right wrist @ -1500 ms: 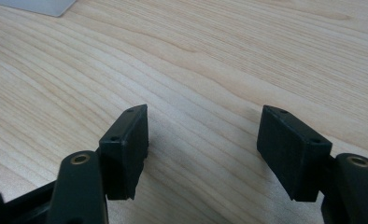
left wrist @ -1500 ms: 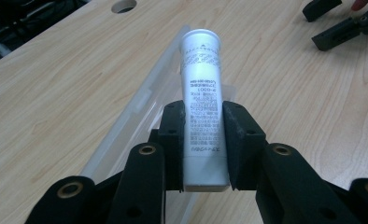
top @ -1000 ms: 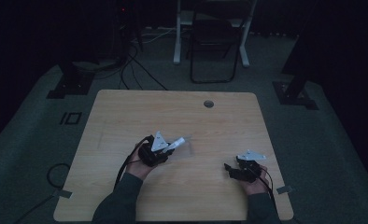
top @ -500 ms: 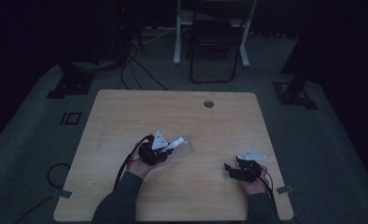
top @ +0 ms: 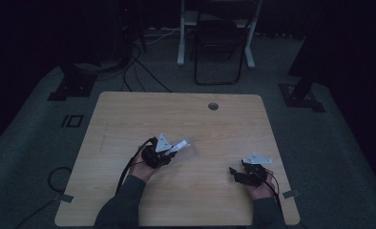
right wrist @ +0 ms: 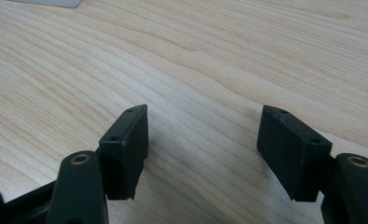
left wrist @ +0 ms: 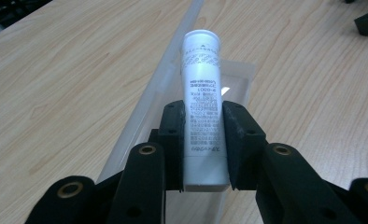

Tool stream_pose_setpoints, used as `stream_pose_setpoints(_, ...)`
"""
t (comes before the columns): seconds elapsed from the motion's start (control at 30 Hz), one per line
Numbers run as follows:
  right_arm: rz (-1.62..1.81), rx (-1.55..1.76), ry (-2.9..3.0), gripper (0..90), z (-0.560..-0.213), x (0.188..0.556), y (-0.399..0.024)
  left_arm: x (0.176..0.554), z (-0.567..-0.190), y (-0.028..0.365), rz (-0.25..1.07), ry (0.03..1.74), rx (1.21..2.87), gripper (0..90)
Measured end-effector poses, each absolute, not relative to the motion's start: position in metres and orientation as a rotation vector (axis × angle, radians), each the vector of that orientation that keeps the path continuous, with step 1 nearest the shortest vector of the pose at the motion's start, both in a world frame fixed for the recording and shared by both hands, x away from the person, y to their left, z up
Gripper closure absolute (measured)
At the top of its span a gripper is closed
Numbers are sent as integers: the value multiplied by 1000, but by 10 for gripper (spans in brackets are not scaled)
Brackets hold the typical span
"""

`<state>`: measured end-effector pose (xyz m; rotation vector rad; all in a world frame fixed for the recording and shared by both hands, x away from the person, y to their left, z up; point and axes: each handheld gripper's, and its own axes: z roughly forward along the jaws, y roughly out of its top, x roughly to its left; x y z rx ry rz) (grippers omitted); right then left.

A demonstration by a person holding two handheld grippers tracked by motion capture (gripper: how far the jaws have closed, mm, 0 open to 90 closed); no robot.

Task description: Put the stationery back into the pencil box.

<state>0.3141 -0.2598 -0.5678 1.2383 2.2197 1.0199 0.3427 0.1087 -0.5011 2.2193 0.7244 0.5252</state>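
On the table lies a clear tray, middle-left. My left tool is clamped on a white tube just above that tray, probably for dropping in. My right tool idles, jaws apart, near right. The left gripper view reveals the tube's print; overhead it blurs.

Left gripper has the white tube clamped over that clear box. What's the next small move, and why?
Probably lower the left gripper a little toward the clear box before releasing. Its jaws are shut on the white tube, which sits above the box, while the right gripper waits open over bare table.
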Motion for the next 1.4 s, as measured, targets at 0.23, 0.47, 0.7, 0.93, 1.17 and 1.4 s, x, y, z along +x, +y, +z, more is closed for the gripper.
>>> stream_pose_setpoints(0.23, 1017, 1242, 2219, 338, -568, 313, -260, 344, -507, 109, 536, 722, 2228, 711)
stream_pose_setpoints(0.47, 1017, 1242, 2219, 338, -568, 313, -261, 345, -513, 110, 532, 723, 2238, 711)
stream_pose_setpoints(0.7, 1017, 1242, 2219, 338, -568, 313, -261, 345, -519, 108, 531, 724, 2255, 711)
stream_pose_setpoints(0.93, 1017, 1242, 2218, 338, -568, 313, -261, 346, -522, 108, 543, 717, 2272, 711)
stream_pose_setpoints(1.17, 1017, 1240, 2218, 338, -568, 313, -261, 346, -526, 108, 538, 720, 2280, 710)
stream_pose_setpoints(1.4, 1017, 1242, 2217, 338, -568, 312, -261, 348, -530, 108, 541, 721, 2292, 710)
